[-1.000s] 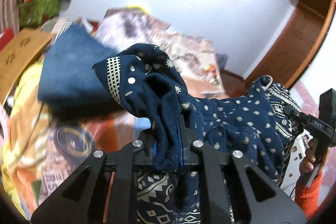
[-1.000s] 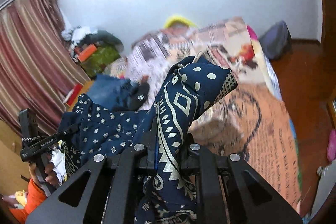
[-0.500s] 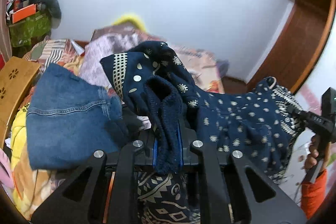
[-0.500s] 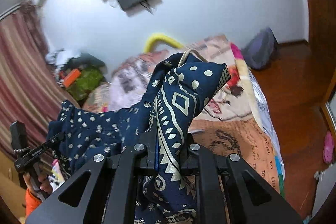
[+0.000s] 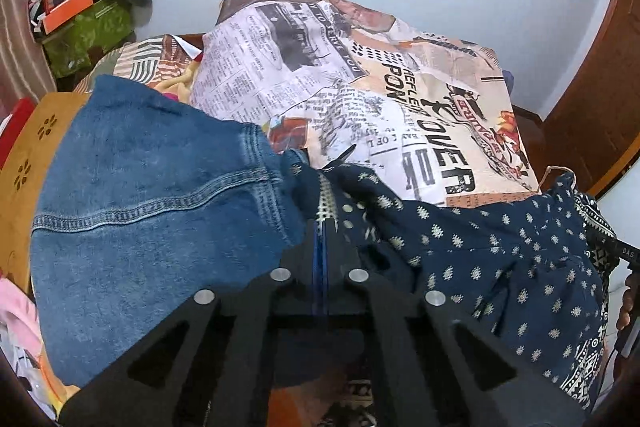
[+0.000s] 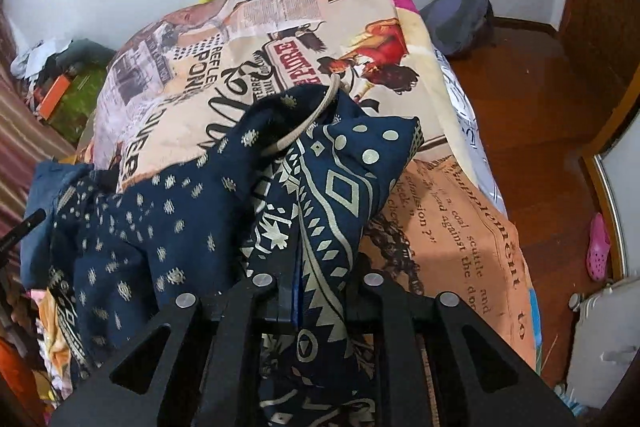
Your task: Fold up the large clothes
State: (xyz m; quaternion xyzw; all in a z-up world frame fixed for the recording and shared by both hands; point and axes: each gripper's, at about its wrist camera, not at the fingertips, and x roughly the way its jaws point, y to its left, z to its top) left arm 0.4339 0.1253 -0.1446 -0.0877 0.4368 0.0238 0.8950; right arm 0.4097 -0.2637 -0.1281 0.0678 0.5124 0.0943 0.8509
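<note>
A large navy garment (image 5: 480,251) with cream dots and geometric borders hangs stretched between both grippers over the bed. My left gripper (image 5: 325,227) is shut on one edge of it, just right of a folded blue denim piece (image 5: 152,227). My right gripper (image 6: 308,259) is shut on the other end (image 6: 344,187), where a beige drawstring loop (image 6: 316,115) sticks up. The garment's middle (image 6: 132,227) sags to the left in the right wrist view.
The bed carries a newspaper-print cover (image 5: 380,99), seen also in the right wrist view (image 6: 240,67). A clutter pile with a green box (image 5: 88,35) stands at the far left. Wooden floor (image 6: 532,115), a pink shoe (image 6: 599,247) and a grey bag (image 6: 460,15) lie right of the bed.
Both grippers have tipped down toward the bed with the garment. The fabric that stood bunched above the left jaws now lies low and flat. The denim is now close to the left gripper.
</note>
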